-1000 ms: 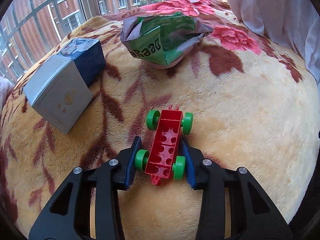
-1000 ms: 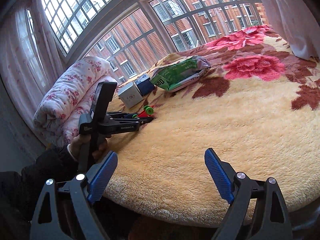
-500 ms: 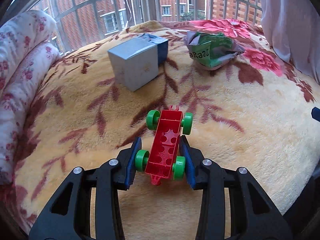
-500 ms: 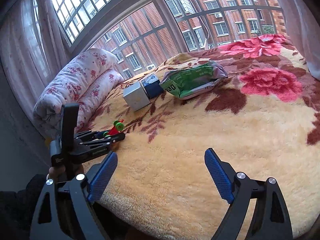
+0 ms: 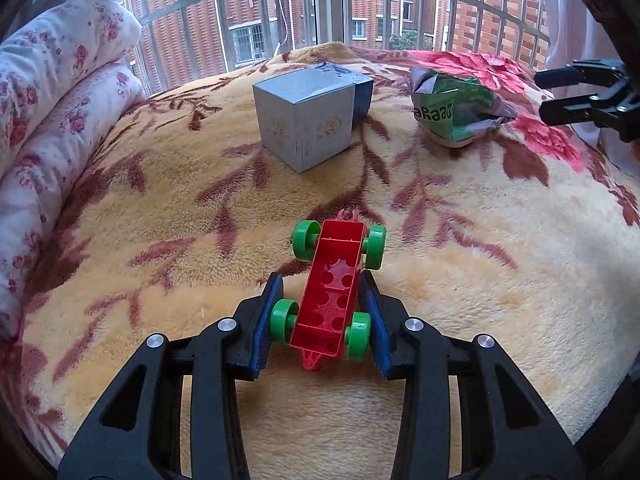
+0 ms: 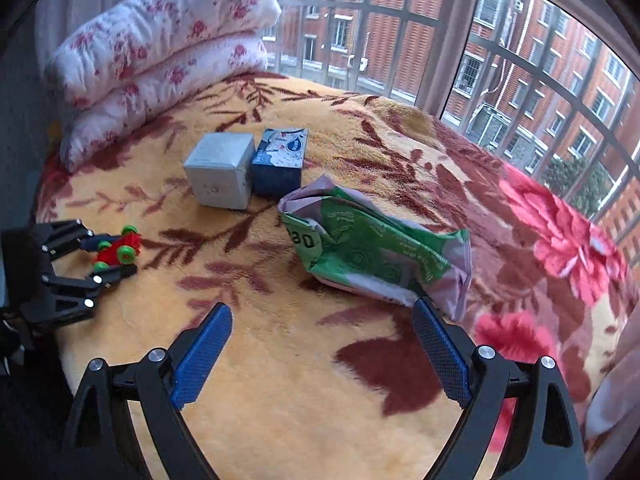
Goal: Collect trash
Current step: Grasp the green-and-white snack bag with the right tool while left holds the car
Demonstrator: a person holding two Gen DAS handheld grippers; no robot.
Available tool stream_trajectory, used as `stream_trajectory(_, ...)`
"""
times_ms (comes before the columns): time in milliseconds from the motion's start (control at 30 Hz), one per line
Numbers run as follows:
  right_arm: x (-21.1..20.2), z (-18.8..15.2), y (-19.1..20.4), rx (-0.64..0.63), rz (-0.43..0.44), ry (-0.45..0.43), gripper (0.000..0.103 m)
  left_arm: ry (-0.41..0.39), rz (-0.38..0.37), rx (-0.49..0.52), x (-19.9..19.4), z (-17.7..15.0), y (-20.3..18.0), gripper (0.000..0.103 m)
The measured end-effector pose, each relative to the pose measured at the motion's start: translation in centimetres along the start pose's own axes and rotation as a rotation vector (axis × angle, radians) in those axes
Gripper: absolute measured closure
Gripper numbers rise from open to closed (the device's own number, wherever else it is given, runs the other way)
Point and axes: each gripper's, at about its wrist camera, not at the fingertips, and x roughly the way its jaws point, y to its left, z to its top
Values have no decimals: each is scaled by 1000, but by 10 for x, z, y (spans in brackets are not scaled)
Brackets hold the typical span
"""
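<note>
My left gripper [image 5: 322, 322] is shut on a red toy car with green wheels [image 5: 332, 292], held just above the yellow floral blanket [image 5: 500, 280]; both also show in the right wrist view, the gripper [image 6: 108, 258] and the car [image 6: 114, 250] at the bed's left edge. A crumpled green and silver snack bag [image 6: 372, 252] lies ahead of my open, empty right gripper [image 6: 320, 350], just beyond its fingertips; the bag also shows in the left wrist view [image 5: 456, 110]. A grey box [image 6: 220, 170] and a dark blue box [image 6: 282, 160] stand side by side behind it.
A rolled white floral quilt [image 6: 160, 48] lies along the left edge of the bed. Barred windows [image 5: 320, 8] run behind the bed. A pale curtain [image 6: 616, 400] hangs at the right. The right gripper [image 5: 588, 94] shows at the far right of the left wrist view.
The left gripper has drawn back toward the bed's left edge with the toy car in it. The right gripper has moved in over the bed, close to the snack bag.
</note>
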Motion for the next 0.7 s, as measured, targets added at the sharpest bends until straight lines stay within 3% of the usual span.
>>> stream_trajectory(233, 52, 35, -31, -209, -46, 109, 12, -2, 10, 8, 7, -3, -1, 64)
stream_trajectory(467, 103, 48, -49, -343, -32, 190, 12, 1, -2, -4, 11, -3, 2, 64)
stream_trajectory(600, 126, 54, -52, -391, -14, 220, 12, 9, -13, -16, 13, -2, 4, 64)
stream_trajectory(700, 136, 61, -56, -343, 37, 212, 13, 10, -16, -22, 14, -2, 5, 64)
